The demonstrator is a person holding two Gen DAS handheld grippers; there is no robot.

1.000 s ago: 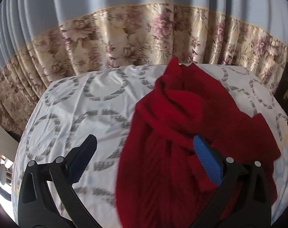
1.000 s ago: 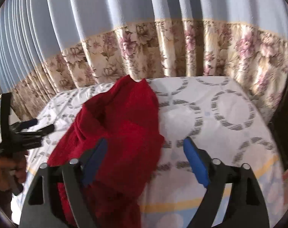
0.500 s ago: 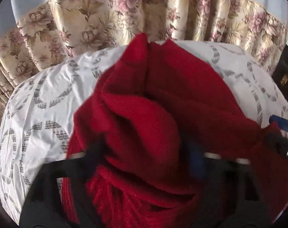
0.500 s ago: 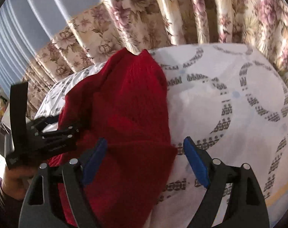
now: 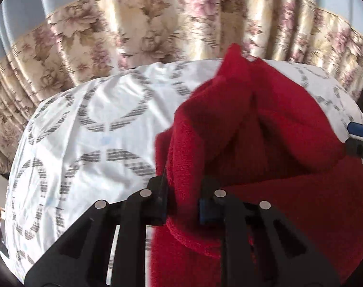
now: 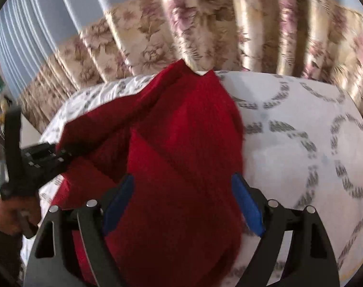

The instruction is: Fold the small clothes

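Bed [image 5: 90, 129] with a white ring-print sheet fills the lower half of both views, floral curtain [image 5: 138, 24] across the top. Red knit garment [image 6: 181, 143] lies bunched on the sheet, centre of the right wrist view, centre-right to lower right of the left wrist view, part of it lifted off the bed. Looks like a thick, soft, floppy knit: light, no stiffness, will sag and drape from any pinch point; fuzzy surface should grip well on the pads, little slip risk, nothing fragile. Left tongs [image 5: 184, 198], bottom centre of the left view, are clamped on a gathered fold of the garment's edge. Right tongs [image 6: 181, 203] are spread wide, pads either side of the cloth at bottom centre, holding nothing. Best hold is judged to be a hem or corner, single layer, opposite the left pinch, so the cloth can be stretched flat.
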